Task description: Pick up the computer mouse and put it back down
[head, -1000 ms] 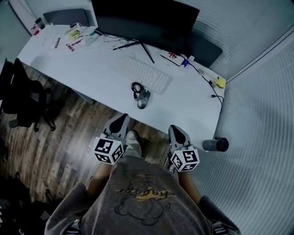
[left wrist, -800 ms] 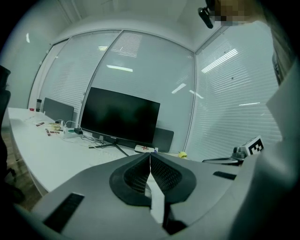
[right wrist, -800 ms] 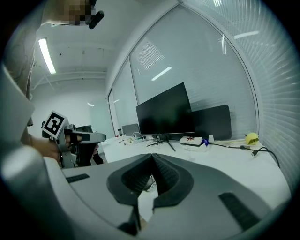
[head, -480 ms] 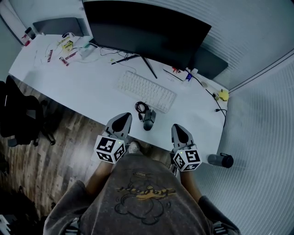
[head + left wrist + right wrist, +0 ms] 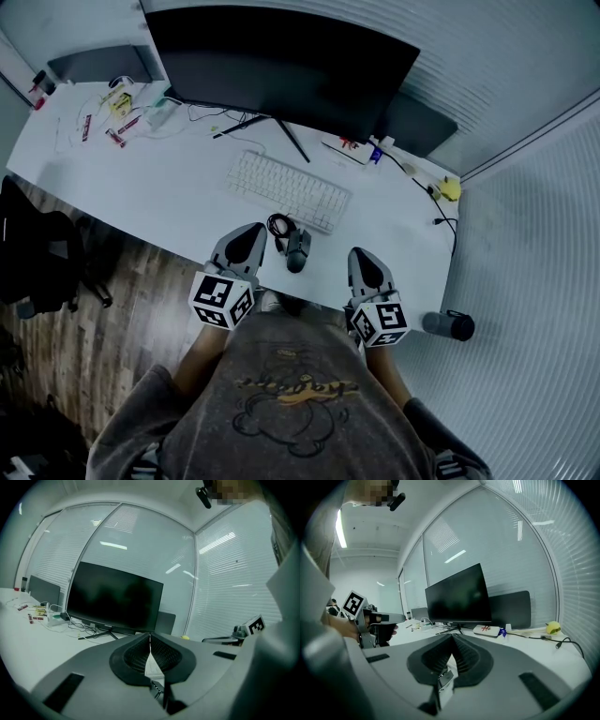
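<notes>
**Both grippers came forward to the desk (image 5: 169, 187), jaws closed**

Since one second before, the two grippers had moved forward from above the wooden floor (image 5: 103, 328) to the near edge of the desk. In the head view the left gripper (image 5: 249, 234) and the right gripper (image 5: 363, 262) stood side by side, apart from each other, with their tips over this edge. The computer mouse (image 5: 296, 250) lay on the desk between them, somewhat nearer to the left one. It was just in front of the keyboard (image 5: 289, 189) and beside its coiled cable (image 5: 278, 225). Neither gripper touched it.

Only the head view showed the mouse. In each gripper view the gripper's own body covered the part of the desk where it lay. The left gripper view showed its jaws pressed together with nothing between them. Behind them was the dark monitor (image 5: 115, 602), and at the right side was the marker cube (image 5: 255, 625) of the right gripper. The right gripper view showed its jaws also closed and empty. It showed the left gripper at the left with a hand (image 5: 340, 625) around it. A small yellow object (image 5: 553, 627) lay at the far end of the desk.

Both grippers pointed almost level, a little downward, toward the monitor. Their marker cubes were close to the person's grey shirt (image 5: 281, 394).
</notes>
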The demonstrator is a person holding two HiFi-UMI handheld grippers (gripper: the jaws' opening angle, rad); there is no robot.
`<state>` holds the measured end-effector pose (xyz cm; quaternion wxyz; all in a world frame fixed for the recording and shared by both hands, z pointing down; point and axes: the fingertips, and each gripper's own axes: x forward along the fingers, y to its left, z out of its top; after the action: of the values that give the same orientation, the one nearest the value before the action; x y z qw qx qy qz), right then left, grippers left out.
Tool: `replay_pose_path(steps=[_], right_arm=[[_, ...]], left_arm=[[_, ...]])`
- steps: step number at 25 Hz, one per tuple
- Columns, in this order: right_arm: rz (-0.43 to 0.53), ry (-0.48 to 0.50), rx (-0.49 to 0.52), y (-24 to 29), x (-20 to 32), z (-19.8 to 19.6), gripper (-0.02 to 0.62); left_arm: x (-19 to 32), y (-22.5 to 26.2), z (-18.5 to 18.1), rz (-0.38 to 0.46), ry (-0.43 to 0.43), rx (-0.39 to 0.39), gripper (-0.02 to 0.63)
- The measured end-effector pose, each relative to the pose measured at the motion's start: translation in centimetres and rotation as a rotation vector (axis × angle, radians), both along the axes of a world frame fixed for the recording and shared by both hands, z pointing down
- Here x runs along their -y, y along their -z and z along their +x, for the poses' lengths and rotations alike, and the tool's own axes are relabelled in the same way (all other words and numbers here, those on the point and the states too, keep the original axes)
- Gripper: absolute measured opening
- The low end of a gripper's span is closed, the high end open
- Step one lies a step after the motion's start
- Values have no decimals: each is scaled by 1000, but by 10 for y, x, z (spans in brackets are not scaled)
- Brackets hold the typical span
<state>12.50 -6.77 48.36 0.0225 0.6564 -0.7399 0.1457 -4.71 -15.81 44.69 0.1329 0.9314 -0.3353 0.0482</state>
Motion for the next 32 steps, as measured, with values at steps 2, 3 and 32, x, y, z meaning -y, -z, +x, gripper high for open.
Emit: replay_pose_path(steps=[2,3,32], right_arm=[[-1,5,6,0,1,4,6],[0,8,10,0,2,6,6],[6,104,52,-9,25,35,6]], left_arm=[[1,1,5,0,2,0,20],[1,1,8,0,5,-1,20],[7,-21,37,-32,93,39,293]])
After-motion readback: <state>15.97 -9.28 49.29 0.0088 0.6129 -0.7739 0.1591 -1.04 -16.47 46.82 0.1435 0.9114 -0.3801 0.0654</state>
